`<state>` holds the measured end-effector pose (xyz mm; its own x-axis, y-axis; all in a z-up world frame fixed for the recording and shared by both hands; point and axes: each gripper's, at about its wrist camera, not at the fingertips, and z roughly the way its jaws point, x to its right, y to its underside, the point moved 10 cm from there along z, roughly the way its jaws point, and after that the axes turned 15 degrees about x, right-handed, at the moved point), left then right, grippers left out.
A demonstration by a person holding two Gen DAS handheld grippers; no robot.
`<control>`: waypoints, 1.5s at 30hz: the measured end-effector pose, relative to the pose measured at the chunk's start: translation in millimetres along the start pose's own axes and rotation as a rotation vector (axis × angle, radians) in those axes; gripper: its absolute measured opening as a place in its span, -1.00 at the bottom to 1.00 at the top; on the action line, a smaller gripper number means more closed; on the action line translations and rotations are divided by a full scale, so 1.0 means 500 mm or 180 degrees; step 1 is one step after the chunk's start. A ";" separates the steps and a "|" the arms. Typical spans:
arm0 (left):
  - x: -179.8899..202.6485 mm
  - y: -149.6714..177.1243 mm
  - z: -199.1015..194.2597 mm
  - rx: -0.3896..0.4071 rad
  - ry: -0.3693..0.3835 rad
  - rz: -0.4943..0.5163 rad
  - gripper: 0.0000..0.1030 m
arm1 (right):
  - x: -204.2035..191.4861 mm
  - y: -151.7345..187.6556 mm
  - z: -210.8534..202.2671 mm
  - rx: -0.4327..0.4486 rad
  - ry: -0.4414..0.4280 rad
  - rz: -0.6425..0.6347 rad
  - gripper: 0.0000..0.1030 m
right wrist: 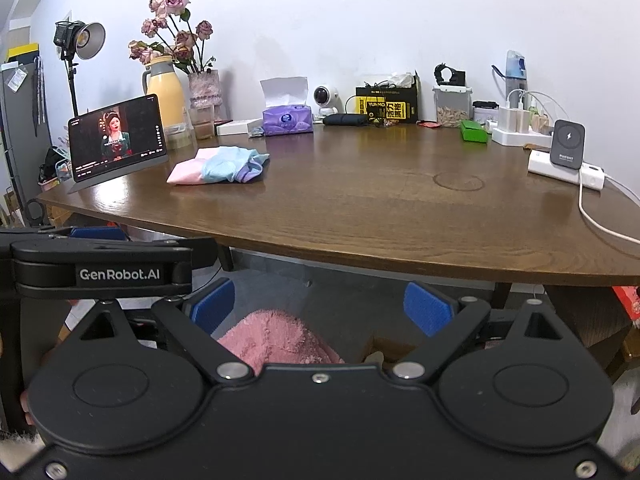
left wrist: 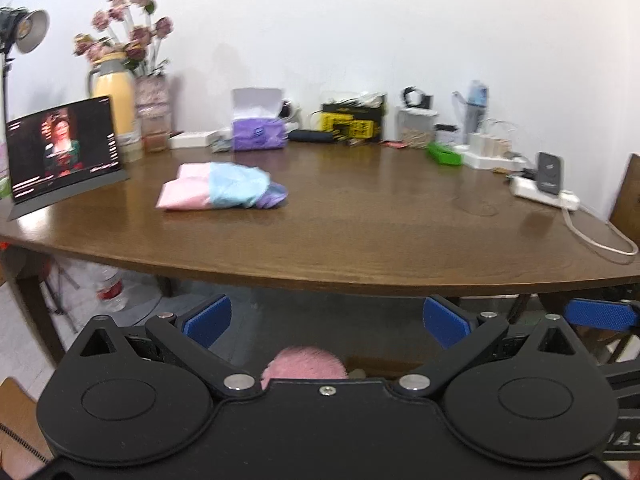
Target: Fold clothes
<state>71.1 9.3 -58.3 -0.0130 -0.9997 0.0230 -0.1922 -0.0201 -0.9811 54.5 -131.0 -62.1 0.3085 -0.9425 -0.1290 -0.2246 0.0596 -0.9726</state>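
Beside the tablet [right wrist: 118, 140], on its right and a little nearer the front edge of the counter [right wrist: 360, 216], lies the small pile of clothes [right wrist: 218, 168]: a pink piece, a pale blue one over it, a purple edge showing at the pile's far-right end. The pile looks compact and roughly squared, yet the blue layer is rumpled, so the scene fits both a stack already folded and set aside and a loose heap waiting its turn; the pictures do not settle which.

Both tools are held below the counter's front edge, well apart from the clothes. The left tongs [left wrist: 326, 320] stand wide open with nothing between the blue pads; the right tongs [right wrist: 320, 308] are likewise spread and empty. Fuzzy pink fabric [right wrist: 276, 340] shows under each tool, off the counter, perhaps the person's lap or another garment; it cannot be told.

Any reach for the pile would call for lifting over the counter's edge and travelling toward the tablet. Just behind the pile, the tablet stands propped up, and a sweeping fold could knock it. Behind the tablet are a yellow jug [right wrist: 166, 92], a vase of roses [right wrist: 204, 88] and a tissue box [right wrist: 287, 118]. Far right of the tablet, a white cable [right wrist: 600, 220] trails along the counter.
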 end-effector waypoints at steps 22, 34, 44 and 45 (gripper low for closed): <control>-0.015 0.002 0.002 -0.0094 -0.0118 -0.0022 1.00 | -0.002 -0.004 -0.010 0.0036 0.0004 0.0016 0.86; -0.017 0.007 0.000 -0.0132 -0.0078 -0.0086 1.00 | -0.007 -0.003 -0.009 0.0014 -0.0007 0.0034 0.86; -0.025 0.009 -0.003 -0.0112 -0.0138 -0.0114 1.00 | -0.006 -0.003 -0.002 -0.0005 -0.0014 0.0050 0.86; -0.025 0.008 -0.004 -0.0104 -0.0145 -0.0115 1.00 | -0.006 -0.003 -0.001 -0.0006 -0.0014 0.0050 0.86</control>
<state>68.6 22.0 -62.3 0.0390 -0.9980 0.0488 -0.2236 -0.0564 -0.9730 53.6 -128.4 -60.0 0.3088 -0.9400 -0.1451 -0.2311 0.0738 -0.9701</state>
